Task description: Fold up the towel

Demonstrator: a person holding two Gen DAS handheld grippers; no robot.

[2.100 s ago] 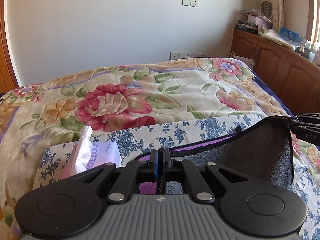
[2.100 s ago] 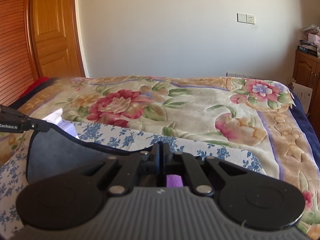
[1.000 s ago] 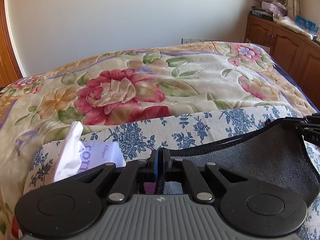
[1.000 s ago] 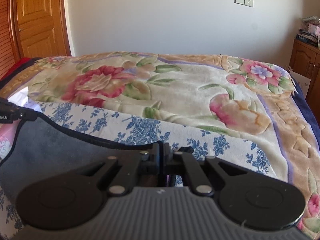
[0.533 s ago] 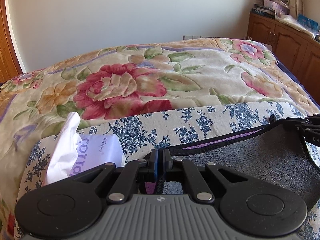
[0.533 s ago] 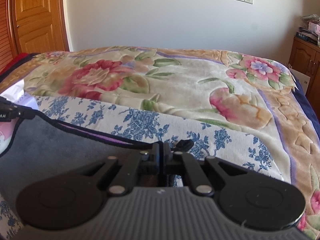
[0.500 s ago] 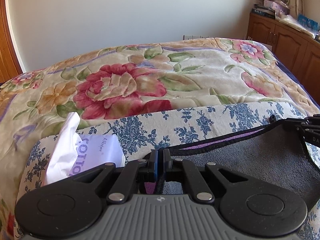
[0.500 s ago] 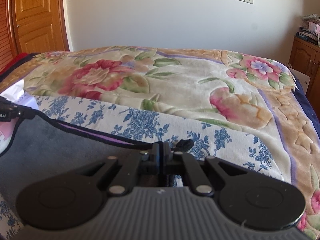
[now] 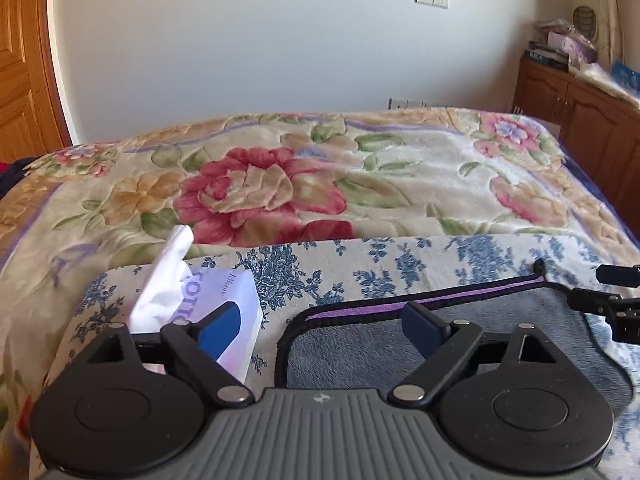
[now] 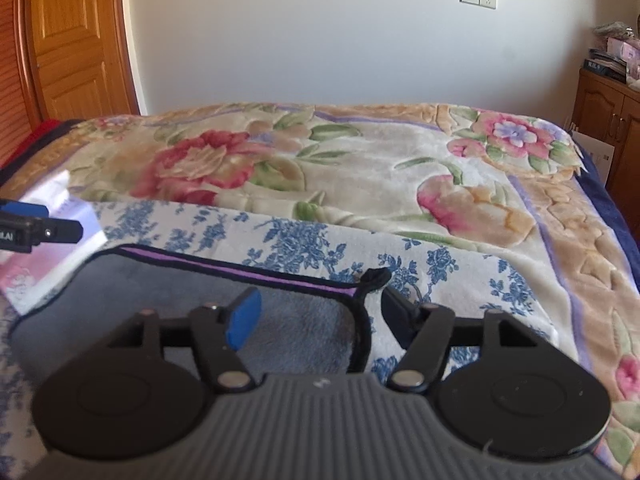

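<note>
A grey towel (image 9: 480, 344) with black piping and a purple strip along its far edge lies flat on a blue-flowered cloth (image 9: 360, 264) on the bed. My left gripper (image 9: 320, 320) is open and empty, its jaws spread over the towel's far left corner. In the right wrist view the towel (image 10: 168, 304) lies flat too. My right gripper (image 10: 316, 312) is open and empty over the towel's far right corner, where a small black hanging loop (image 10: 374, 278) sticks out.
A tissue box (image 9: 216, 304) with a white tissue sticking up lies just left of the towel. A floral blanket (image 9: 280, 184) covers the bed beyond. Wooden cabinets (image 9: 580, 112) stand at the right, a wooden door (image 10: 76, 40) at the left.
Both grippers were shut on the towel's far corners and carried them forward and down. Now both have opened and let go, and the towel lies flat, folded over.
</note>
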